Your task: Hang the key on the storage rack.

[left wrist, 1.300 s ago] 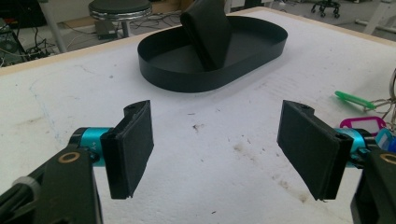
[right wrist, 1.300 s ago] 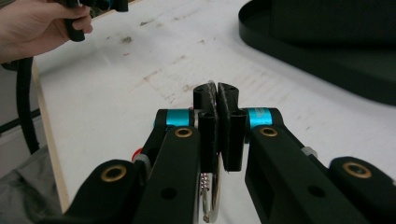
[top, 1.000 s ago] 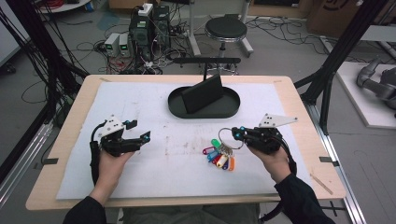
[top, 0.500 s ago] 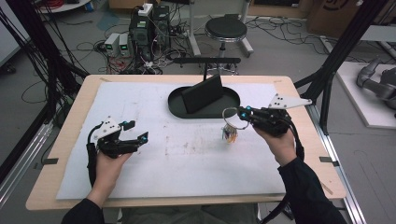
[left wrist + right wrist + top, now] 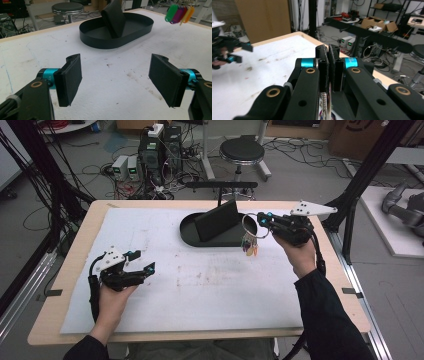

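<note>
Right claw (image 5: 263, 219) clamped on key ring (image 5: 250, 226), coloured tags (image 5: 249, 248) dangling beside black tray (image 5: 192, 236). Left claw (image 5: 141, 261) open, empty, above tabletop (image 5: 210, 285).

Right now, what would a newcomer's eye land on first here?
Likely the bunch of coloured key tags dangling on a ring from the shut right hand-held gripper, held in the air by the near right edge of the black oval tray. Next, the left hand-held gripper, jaws wide apart with nothing between them, low over the white mat at the left.
</note>
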`<state>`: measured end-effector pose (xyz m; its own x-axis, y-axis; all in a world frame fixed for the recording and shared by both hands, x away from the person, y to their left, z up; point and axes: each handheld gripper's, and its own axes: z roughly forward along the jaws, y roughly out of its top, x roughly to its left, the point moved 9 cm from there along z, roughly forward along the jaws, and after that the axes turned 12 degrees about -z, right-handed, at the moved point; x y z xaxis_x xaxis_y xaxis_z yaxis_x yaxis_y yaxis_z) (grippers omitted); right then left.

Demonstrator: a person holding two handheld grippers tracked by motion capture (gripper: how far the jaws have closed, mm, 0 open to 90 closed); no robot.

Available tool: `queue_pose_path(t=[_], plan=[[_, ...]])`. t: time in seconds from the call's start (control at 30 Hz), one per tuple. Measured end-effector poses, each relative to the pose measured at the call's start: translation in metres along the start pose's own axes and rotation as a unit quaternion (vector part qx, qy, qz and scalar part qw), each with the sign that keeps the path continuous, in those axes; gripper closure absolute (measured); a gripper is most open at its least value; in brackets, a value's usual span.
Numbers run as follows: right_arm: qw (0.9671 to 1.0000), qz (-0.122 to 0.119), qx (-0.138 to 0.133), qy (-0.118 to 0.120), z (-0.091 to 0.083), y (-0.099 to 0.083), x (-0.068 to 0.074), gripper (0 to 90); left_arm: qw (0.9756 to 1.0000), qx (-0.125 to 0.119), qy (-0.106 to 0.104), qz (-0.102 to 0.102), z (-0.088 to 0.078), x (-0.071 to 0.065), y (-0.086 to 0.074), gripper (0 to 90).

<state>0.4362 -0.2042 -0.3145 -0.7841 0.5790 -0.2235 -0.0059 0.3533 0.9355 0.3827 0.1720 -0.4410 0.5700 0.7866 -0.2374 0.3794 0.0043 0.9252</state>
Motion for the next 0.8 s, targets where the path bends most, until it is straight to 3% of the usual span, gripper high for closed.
queue_pose_path(t=[0.2, 0.33, 0.53, 0.8], plan=[[0.9999, -0.001, -0.005, -0.013, 0.01, 0.009, -0.015, 88.1, 1.0, -0.002, 0.006, -0.002, -0.005, 0.003, -0.001, 26.6], [0.9994, -0.021, -0.003, -0.027, 0.017, 0.014, -0.021, 88.1, 1.0, -0.004, 0.009, -0.001, -0.008, 0.004, -0.001, 26.6], [0.9993, -0.024, -0.005, -0.029, 0.03, 0.018, -0.03, 88.1, 0.9999, -0.004, 0.014, 0.0, -0.014, 0.006, -0.003, 26.6], [0.9992, -0.014, -0.002, -0.038, 0.042, 0.008, -0.045, 88.1, 0.9998, -0.005, 0.019, -0.001, -0.021, 0.01, -0.005, 26.6]])
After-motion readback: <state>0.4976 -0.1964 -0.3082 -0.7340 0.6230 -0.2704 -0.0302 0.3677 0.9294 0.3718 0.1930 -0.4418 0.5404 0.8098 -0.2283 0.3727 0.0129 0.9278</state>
